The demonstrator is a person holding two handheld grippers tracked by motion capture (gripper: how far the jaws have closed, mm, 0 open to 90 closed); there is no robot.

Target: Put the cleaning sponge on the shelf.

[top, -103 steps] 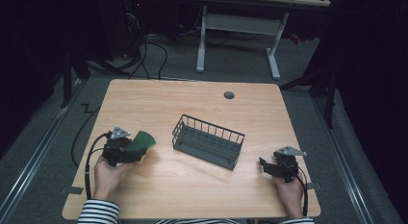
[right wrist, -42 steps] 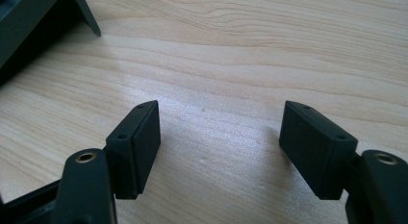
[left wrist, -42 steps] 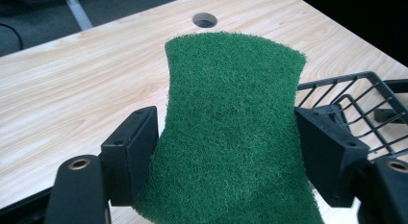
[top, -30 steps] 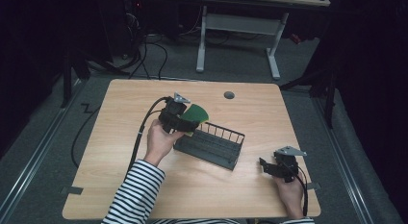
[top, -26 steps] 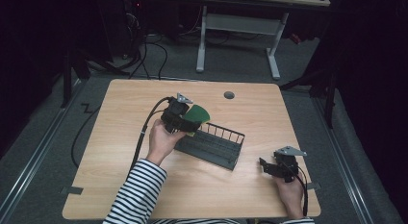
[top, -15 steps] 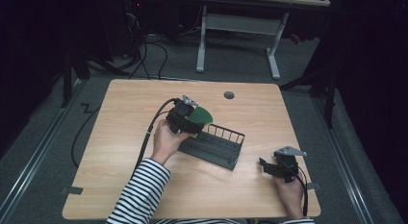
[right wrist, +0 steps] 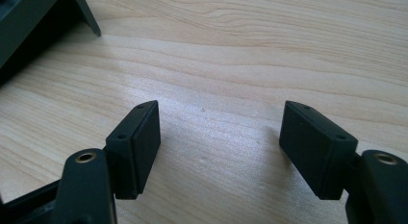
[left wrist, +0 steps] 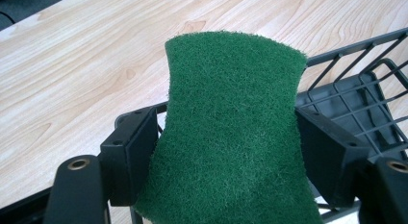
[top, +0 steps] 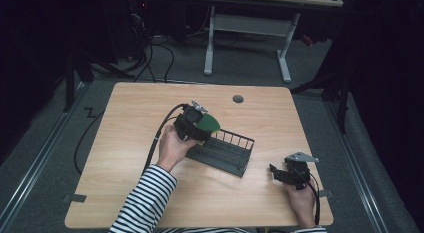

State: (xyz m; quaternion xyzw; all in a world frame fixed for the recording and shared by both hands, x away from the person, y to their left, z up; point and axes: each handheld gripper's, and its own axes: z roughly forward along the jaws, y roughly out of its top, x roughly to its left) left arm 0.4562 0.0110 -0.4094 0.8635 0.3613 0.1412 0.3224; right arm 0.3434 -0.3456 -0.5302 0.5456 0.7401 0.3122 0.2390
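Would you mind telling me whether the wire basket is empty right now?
It appears empty: the wire basket shows only its dark floor. The green scouring pad hangs above its rim, gripped in the left gripper.

Dark room; grey floor [top: 320, 100]; white-legged desk [top: 247, 30] behind wooden table [top: 135, 108].

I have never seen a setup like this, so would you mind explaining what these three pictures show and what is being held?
No robot here: a person at a wooden table holds a two-jaw gripper in each hand. The high view looks down from above. The other two come from cameras riding on the grippers, looking along their black jaws. The left gripper is shut on a green scouring pad, holding it above the near end of a dark wire basket, the one loose thing on the table. The right gripper rests open near the table's right front corner, holding nothing.
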